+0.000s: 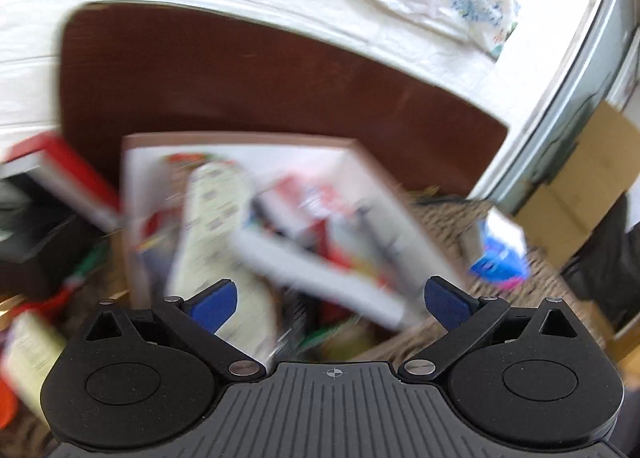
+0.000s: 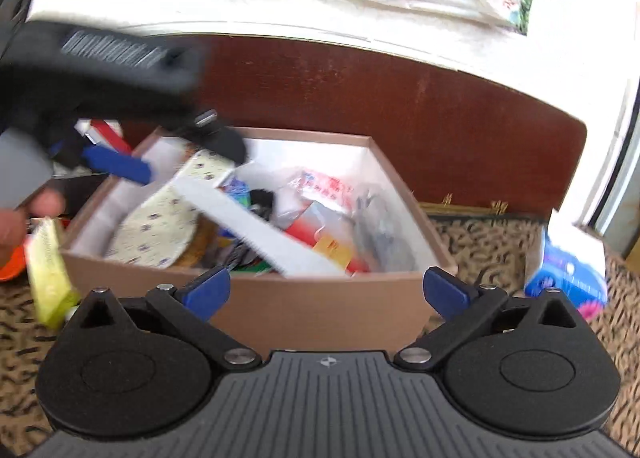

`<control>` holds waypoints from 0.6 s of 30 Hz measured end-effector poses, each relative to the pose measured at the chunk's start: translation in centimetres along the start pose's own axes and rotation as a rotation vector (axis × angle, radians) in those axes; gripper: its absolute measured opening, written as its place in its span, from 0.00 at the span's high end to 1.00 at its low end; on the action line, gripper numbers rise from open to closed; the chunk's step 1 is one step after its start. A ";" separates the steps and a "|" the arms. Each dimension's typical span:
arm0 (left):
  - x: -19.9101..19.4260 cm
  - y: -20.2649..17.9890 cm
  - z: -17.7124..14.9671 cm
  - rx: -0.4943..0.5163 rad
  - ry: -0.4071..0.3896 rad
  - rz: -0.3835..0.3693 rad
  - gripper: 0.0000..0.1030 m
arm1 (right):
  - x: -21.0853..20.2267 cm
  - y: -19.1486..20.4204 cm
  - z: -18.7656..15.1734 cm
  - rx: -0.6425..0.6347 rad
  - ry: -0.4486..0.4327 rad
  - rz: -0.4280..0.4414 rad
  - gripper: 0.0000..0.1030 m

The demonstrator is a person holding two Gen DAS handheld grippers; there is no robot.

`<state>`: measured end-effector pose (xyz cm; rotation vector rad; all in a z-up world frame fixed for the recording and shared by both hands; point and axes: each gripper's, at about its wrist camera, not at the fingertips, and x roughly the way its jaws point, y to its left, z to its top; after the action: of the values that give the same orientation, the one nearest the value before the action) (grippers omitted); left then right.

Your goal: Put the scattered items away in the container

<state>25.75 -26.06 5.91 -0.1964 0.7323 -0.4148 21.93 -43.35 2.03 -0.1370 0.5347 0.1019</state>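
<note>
— Leopard-print cloth (image 2: 480, 250) covers the surface, with a dark wooden board behind it and a white bedspread with a floral bag beyond. Where does the tidying stand?

— Well along, I'd judge. The cardboard box (image 2: 320, 310) sits in the middle of the cloth, already holding a heap: a pale patterned oval piece (image 2: 160, 226), a long white carton (image 2: 256, 230) lying slantwise across the pile, a red packet (image 2: 308, 228) and some crinkled plastic.

— What's left outside it?

— A blue and white pack (image 2: 568, 270) stands on the cloth to the right of the box, well apart from it. To the left, a yellow-green box (image 2: 50, 274) is close beside the box wall, with something orange at the frame edge behind it. The left wrist view also shows a red and white box (image 1: 68, 178) past the left wall, though that view is heavily blurred, so I can't say whether it rests on anything.

— And the grippers?

— The left gripper (image 2: 132, 168) hangs over the box's far left corner, its blue fingers (image 2: 116, 164) spread with nothing between them. The right gripper (image 2: 326, 290) is low at the near wall of the box, jaws wide apart and empty too.

— So, the remainder?

— At least those stragglers on either side. Probably each hand takes its nearer ones: the blue pack for the right, the yellow-green box for the left.
</note>
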 end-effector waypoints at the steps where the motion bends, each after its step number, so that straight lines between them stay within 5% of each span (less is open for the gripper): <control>1: -0.9 0.1 -1.0 0.016 0.005 0.027 0.00 | -0.5 0.1 0.0 0.000 0.010 0.008 0.01; 9: -6.0 0.4 -8.1 0.085 0.039 0.189 0.00 | -5.7 2.2 -1.2 0.029 0.082 0.083 0.01; 18: -10.4 -0.3 -11.3 0.142 -0.025 0.262 0.00 | -11.2 3.6 -2.2 0.017 0.088 0.016 0.01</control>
<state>10.95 -22.19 4.05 0.0282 0.6910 -0.2130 10.82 -40.87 5.53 -0.1206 0.6246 0.1073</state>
